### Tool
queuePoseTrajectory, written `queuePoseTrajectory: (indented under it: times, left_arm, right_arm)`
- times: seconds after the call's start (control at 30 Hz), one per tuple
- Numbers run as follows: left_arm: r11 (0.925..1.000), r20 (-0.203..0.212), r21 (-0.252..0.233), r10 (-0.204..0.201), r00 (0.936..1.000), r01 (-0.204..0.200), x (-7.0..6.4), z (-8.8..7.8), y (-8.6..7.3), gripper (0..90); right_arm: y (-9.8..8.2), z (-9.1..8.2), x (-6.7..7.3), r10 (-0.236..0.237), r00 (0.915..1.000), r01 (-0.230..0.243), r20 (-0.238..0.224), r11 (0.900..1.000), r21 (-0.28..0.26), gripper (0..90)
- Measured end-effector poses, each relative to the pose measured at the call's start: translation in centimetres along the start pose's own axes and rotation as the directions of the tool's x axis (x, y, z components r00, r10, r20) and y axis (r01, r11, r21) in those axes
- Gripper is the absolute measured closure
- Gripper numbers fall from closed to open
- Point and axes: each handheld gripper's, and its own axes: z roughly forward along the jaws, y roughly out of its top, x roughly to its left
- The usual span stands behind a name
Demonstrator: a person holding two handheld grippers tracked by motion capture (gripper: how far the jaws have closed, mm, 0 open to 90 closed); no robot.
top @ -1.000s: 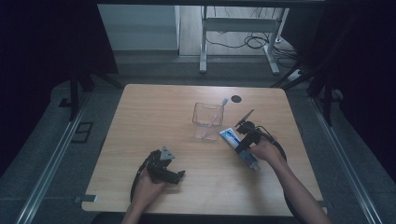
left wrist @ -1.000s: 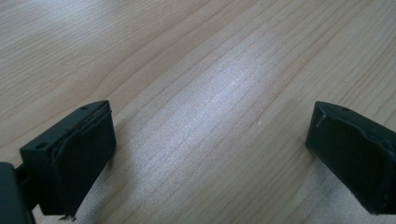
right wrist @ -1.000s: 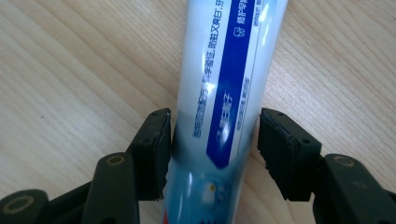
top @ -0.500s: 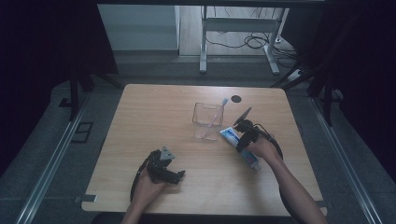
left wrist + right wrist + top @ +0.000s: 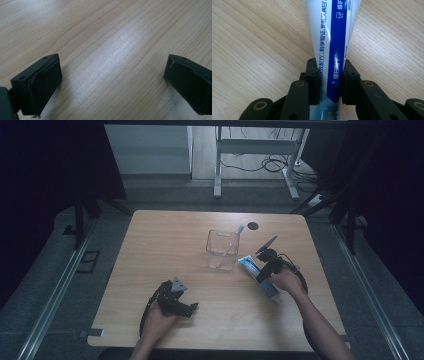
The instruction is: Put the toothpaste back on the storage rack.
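A white and blue toothpaste tube (image 5: 248, 264) lies flat on the wooden table (image 5: 165, 240), right of centre. My right gripper (image 5: 264, 272) comes over it from the right. In the right gripper view its jaws have just been closing and both pads now press the sides of the tube (image 5: 332, 37), so the right gripper (image 5: 329, 75) is shut on it. A clear plastic cup (image 5: 222, 251) stands just left of the tube with a toothbrush (image 5: 233, 240) leaning in it. My left gripper (image 5: 187, 307) rests near the front edge, and in its own view the left gripper (image 5: 112, 82) is open over bare wood.
A small black round spot (image 5: 253, 225) marks the table behind the cup. Black cables trail from both grippers. Beyond the far edge stand metal table legs (image 5: 218, 165) on a grey floor.
The right gripper's jaws have drawn in around the toothpaste tube, and the hand itself has barely shifted. The left gripper has kept still.
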Motion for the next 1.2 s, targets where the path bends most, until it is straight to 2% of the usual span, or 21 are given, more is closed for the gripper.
queuePoseTrajectory:
  times: [0.1,0.27,0.57,0.8,1.13,1.17,1.2]
  left_arm:
    - [1.0000,0.000,0.000,0.000,1.0000,0.000,0.0,0.0,0.0,1.5]
    - [1.0000,0.000,0.000,0.000,1.0000,0.000,0.0,0.0,0.0,1.6]
    - [1.0000,0.000,0.000,-0.001,1.0000,0.001,0.0,0.0,0.0,1.6]
    - [1.0000,0.000,0.000,0.000,1.0000,0.000,0.0,0.0,0.0,1.5]
    - [1.0000,0.000,0.000,0.000,1.0000,0.000,0.0,0.0,0.0,1.5]
    - [1.0000,0.000,0.000,-0.001,1.0000,0.001,0.0,0.0,0.0,1.5]
    - [1.0000,-0.001,0.000,0.000,1.0000,0.000,0.0,0.0,0.0,1.5]
  right_arm:
    - [-0.3,-0.1,-0.1,0.000,1.0000,0.000,-0.003,1.000,-0.012,71.8]
    - [-1.2,-1.0,-0.4,-0.009,0.9999,0.008,-0.011,0.998,-0.063,71.9]
    - [-2.4,-3.0,0.1,-0.037,0.9993,0.035,-0.011,0.987,-0.158,71.9]
    - [-3.2,-4.5,0.5,-0.056,0.9984,0.055,0.002,0.971,-0.231,71.9]
    - [-3.7,-6.2,0.9,-0.075,0.9971,0.073,0.008,0.940,-0.334,71.9]
    - [-3.7,-6.2,0.9,-0.075,0.9971,0.073,0.008,0.940,-0.334,71.9]
    - [-3.7,-6.5,1.1,-0.078,0.9968,0.079,0.015,0.933,-0.352,71.9]
